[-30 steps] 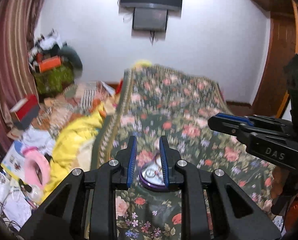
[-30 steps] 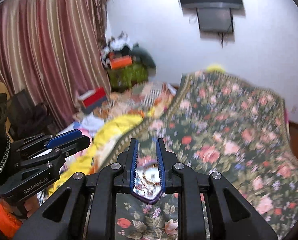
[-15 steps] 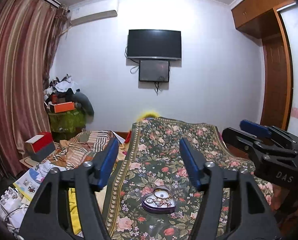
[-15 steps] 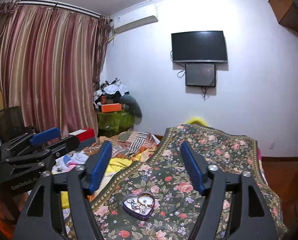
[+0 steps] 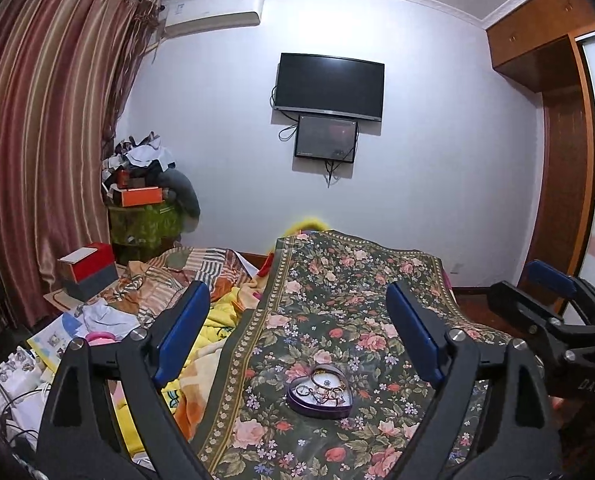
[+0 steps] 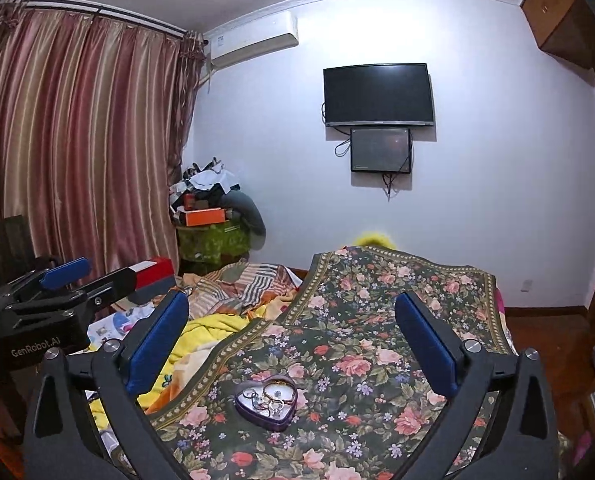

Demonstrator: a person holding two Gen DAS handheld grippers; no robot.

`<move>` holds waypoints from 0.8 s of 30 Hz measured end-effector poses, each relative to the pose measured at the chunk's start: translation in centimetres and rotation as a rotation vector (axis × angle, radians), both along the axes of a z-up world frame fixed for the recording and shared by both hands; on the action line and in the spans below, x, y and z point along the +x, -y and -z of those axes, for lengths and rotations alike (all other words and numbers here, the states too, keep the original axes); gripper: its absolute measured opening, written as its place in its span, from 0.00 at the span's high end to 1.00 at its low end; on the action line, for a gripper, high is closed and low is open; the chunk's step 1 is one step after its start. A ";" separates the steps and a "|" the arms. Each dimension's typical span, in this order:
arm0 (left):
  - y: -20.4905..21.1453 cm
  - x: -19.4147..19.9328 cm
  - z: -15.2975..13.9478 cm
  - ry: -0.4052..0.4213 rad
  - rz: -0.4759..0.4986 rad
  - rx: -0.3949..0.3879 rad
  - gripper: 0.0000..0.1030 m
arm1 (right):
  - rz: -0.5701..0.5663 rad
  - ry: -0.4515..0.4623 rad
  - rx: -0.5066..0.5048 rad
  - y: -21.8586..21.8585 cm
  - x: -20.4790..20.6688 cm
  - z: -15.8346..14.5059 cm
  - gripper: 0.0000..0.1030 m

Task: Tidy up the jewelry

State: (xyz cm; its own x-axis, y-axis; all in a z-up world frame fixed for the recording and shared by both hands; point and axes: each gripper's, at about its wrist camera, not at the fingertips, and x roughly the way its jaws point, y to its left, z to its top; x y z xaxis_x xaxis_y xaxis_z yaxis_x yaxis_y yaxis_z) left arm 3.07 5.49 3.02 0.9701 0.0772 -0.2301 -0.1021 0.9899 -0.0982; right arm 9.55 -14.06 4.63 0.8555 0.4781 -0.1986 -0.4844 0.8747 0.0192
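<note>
A purple heart-shaped tin (image 5: pixel 320 392) lies open on the floral bedspread (image 5: pixel 349 292), with several rings and bangles inside. It also shows in the right wrist view (image 6: pixel 267 402). My left gripper (image 5: pixel 297 336) is open and empty, held well above and behind the tin. My right gripper (image 6: pixel 291 340) is open and empty too, also raised back from the tin. Each gripper shows at the edge of the other's view: the right gripper (image 5: pixel 553 312) and the left gripper (image 6: pixel 57 292).
Yellow and striped blankets (image 5: pixel 217 308) are heaped left of the bedspread. A red and grey box (image 5: pixel 89 270), papers and clutter lie further left by the curtain (image 5: pixel 37 140). A TV (image 5: pixel 329 84) hangs on the far wall. A wooden wardrobe (image 5: pixel 557 160) stands at the right.
Both grippers were shut around the tin's sides close to the bed. They have opened wide, let the tin go and pulled back and up.
</note>
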 end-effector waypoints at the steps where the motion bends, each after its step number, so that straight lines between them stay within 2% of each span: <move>1: 0.0 0.0 0.1 -0.002 0.000 0.000 0.13 | 0.000 0.001 -0.002 0.0 -0.1 0.1 0.01; 20: 0.4 0.1 0.5 -0.015 0.002 0.004 0.12 | -0.015 -0.030 -0.002 0.2 0.0 0.6 0.01; 24: 0.5 0.1 0.4 -0.011 -0.006 0.007 0.06 | -0.016 -0.031 -0.007 0.2 0.0 0.4 0.01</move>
